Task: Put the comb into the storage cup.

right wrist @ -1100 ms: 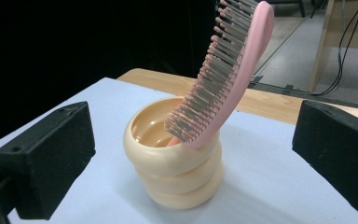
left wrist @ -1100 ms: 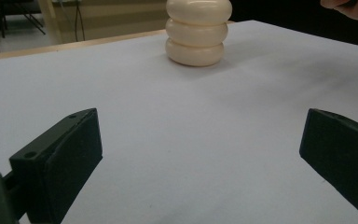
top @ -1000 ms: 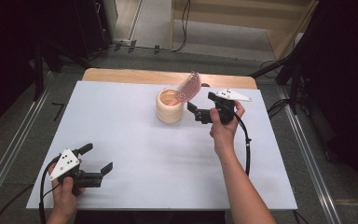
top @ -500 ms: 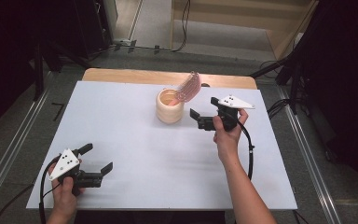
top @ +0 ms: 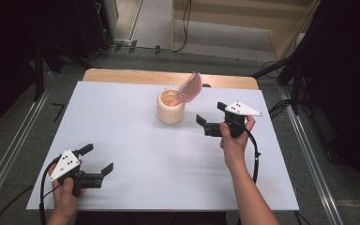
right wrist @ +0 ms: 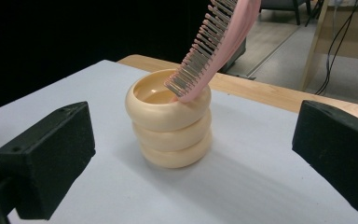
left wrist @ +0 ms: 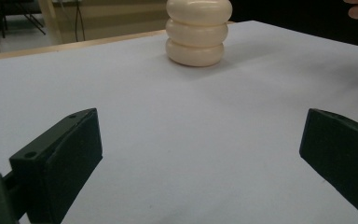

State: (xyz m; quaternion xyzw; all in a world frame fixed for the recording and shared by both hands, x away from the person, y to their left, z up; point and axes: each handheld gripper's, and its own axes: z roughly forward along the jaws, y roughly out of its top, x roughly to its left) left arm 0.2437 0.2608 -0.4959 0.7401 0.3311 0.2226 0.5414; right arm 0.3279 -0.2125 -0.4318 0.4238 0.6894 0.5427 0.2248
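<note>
A cream ribbed holder (top: 170, 108) stands upright on the white table top (top: 136, 140), toward the back middle. A pink comb (top: 190, 86) leans out of it to the right, teeth outward. In the right gripper view the holder (right wrist: 170, 126) and the comb (right wrist: 214, 42) lie straight ahead between the jaws. My right gripper (top: 211, 117) is open, a short way right of the holder, touching nothing. My left gripper (top: 96, 160) is open near the front left corner, empty. The left gripper view has the holder (left wrist: 198, 30) far off.
A wooden strip (top: 122, 76) borders the table's far edge. Grey floor with rails runs along both sides, and dark stands and cables sit beyond the table. A cable trails from each gripper toward the front edge.
My right gripper has drawn back from the holder, toward the right and the front, with its jaws open. The comb stays in the holder. The left gripper has not moved.
</note>
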